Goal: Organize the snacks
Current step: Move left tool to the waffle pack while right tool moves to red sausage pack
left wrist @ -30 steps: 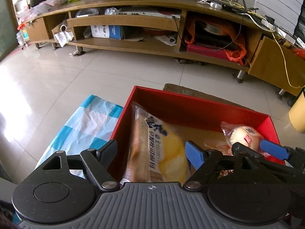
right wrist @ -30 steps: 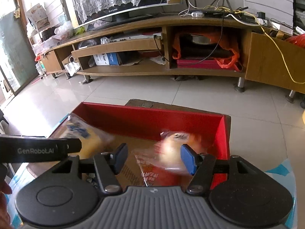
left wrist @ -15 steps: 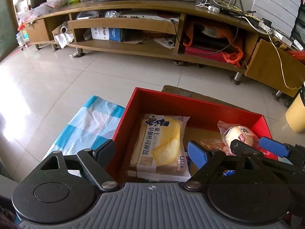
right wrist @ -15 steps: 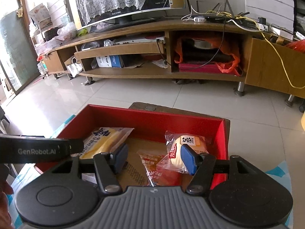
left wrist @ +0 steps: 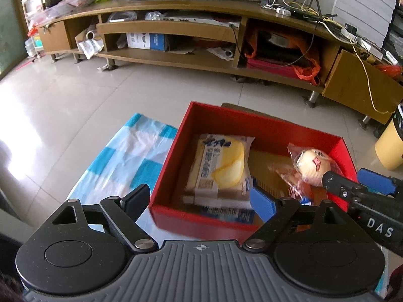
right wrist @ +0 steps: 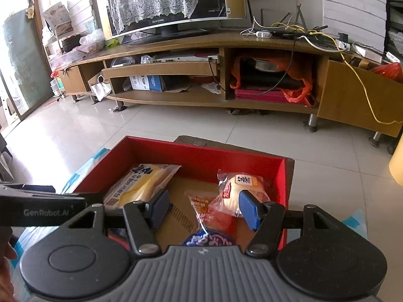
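A red box [left wrist: 264, 123] [right wrist: 201, 151] stands on a blue-and-white checked cloth [left wrist: 126, 156]. In it lie a yellow bread pack [left wrist: 221, 166] [right wrist: 141, 183], a clear pack with a round bun [left wrist: 311, 166] [right wrist: 239, 188], an orange-red snack bag [right wrist: 204, 206] and a blue pack [right wrist: 209, 239] at the near edge. My left gripper [left wrist: 199, 201] is open and empty, above the box's near left corner. My right gripper [right wrist: 204, 207] is open and empty above the box's near side, with the bun pack by its right finger [right wrist: 248, 209]; it also shows in the left wrist view [left wrist: 352, 178].
The box and cloth rest on a low wooden table [right wrist: 199, 141] over a tiled floor [left wrist: 75, 95]. A long wooden TV stand [right wrist: 226, 93] with shelves, cables and a television [right wrist: 176, 2] runs along the far wall. A yellow bin [left wrist: 390, 148] stands at the right.
The yellow bread pack has dropped from upright to lying flat in the box, and the bun pack has settled. Both grippers have pulled back from the box, open.
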